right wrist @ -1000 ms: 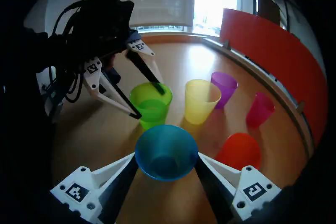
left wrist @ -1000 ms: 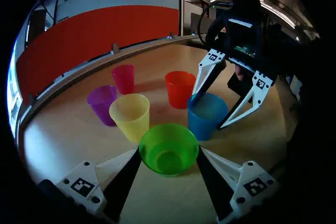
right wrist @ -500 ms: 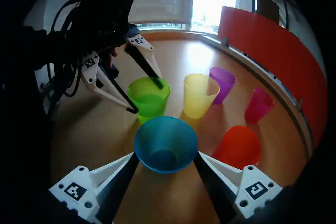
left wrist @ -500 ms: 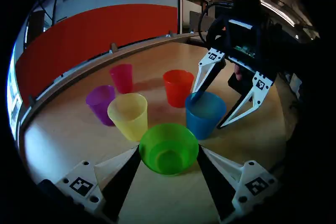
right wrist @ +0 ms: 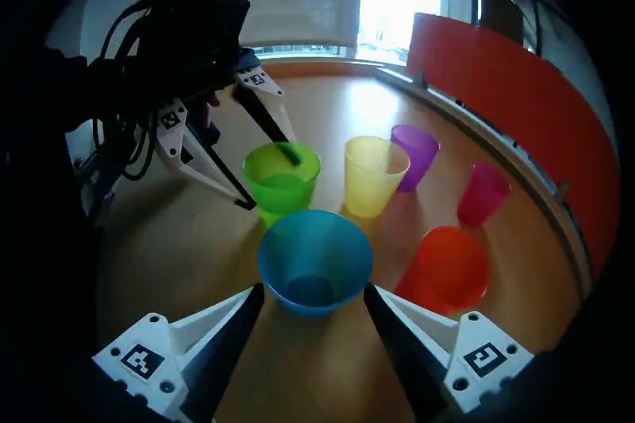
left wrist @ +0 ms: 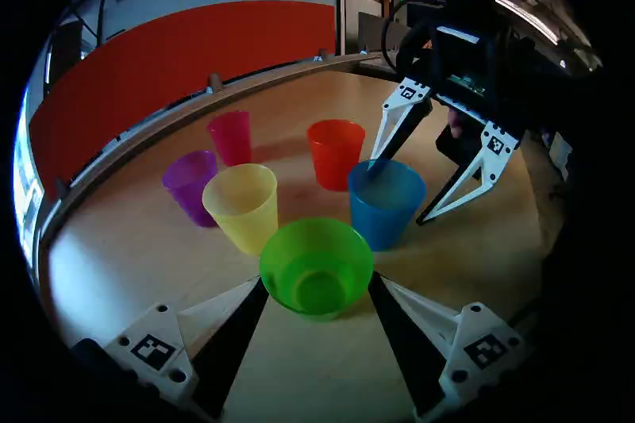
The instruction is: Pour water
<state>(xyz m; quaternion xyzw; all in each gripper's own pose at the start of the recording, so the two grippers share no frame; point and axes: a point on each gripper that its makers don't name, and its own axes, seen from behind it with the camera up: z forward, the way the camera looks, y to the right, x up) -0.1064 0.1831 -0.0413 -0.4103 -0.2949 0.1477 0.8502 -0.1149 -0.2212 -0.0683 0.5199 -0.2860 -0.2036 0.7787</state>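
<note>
My left gripper (left wrist: pixel 316 286) is shut on a green cup (left wrist: pixel 317 264), both fingers pressed against its sides. A darker level low inside it looks like water. In the right gripper view the same gripper (right wrist: pixel 271 182) holds the green cup (right wrist: pixel 279 181) at the left. My right gripper (right wrist: pixel 313 298) is shut on a blue cup (right wrist: pixel 315 260) that stands upright and looks dry inside. From the left gripper view, the right gripper (left wrist: pixel 397 194) grips the blue cup (left wrist: pixel 385 202) just right of the green one. Both cups are upright and close together.
On the wooden table (left wrist: pixel 119 264) stand a yellow cup (left wrist: pixel 240 205), a purple cup (left wrist: pixel 190 185), a pink cup (left wrist: pixel 231 137) and a red cup (left wrist: pixel 336 151). A raised ledge (left wrist: pixel 159 125) and a red wall panel (left wrist: pixel 175 50) border the far side.
Both held cups have shifted slightly upward in the views and drawn a little nearer to each other. The grips are unchanged and the four standing cups have not moved.
</note>
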